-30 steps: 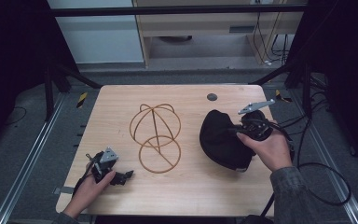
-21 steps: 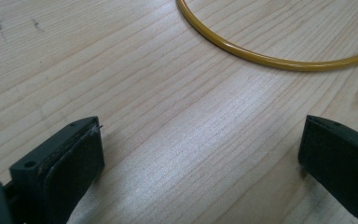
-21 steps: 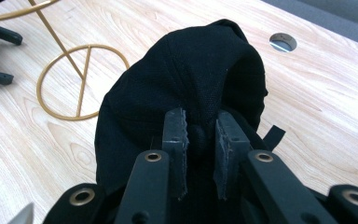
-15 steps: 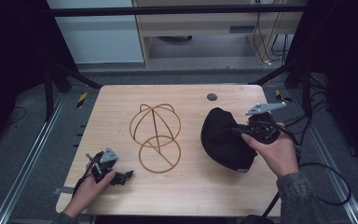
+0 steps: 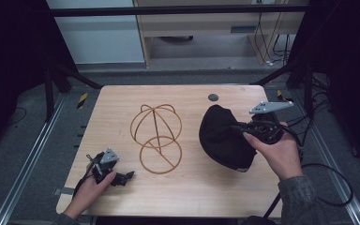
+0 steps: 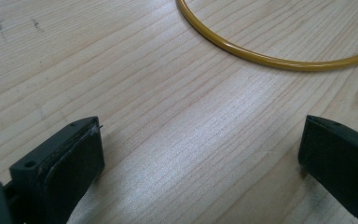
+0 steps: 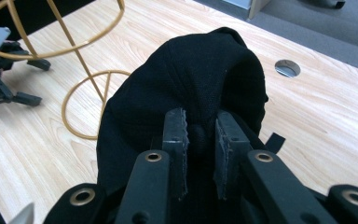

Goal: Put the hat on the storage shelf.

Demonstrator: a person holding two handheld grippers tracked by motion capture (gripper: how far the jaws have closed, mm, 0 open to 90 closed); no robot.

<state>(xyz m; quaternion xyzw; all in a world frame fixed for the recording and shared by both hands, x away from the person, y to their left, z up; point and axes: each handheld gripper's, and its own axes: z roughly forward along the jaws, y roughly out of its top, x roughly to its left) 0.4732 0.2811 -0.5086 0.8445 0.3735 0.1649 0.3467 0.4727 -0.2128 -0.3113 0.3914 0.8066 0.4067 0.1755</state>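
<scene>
A black cap sits at the right of the wooden table, its near edge lifted off the wood. My right gripper is shut on a fold of the cap's fabric, with the cloth pinched between the two pads. A golden wire stand, a domed cage over a ring base, stands upright in the middle of the table. My left gripper rests on the table at the front left, open, with bare wood between its jaws. The stand's ring lies just ahead of it.
A round grommet hole is in the table's far edge behind the cap. Cables trail off the right side of the table. Dark frame rails run along both sides, and grey floor lies beyond.
My right hand has risen and drifted a little to the right, pulling the held side of the cap up with it. The left hand has stayed put.
</scene>
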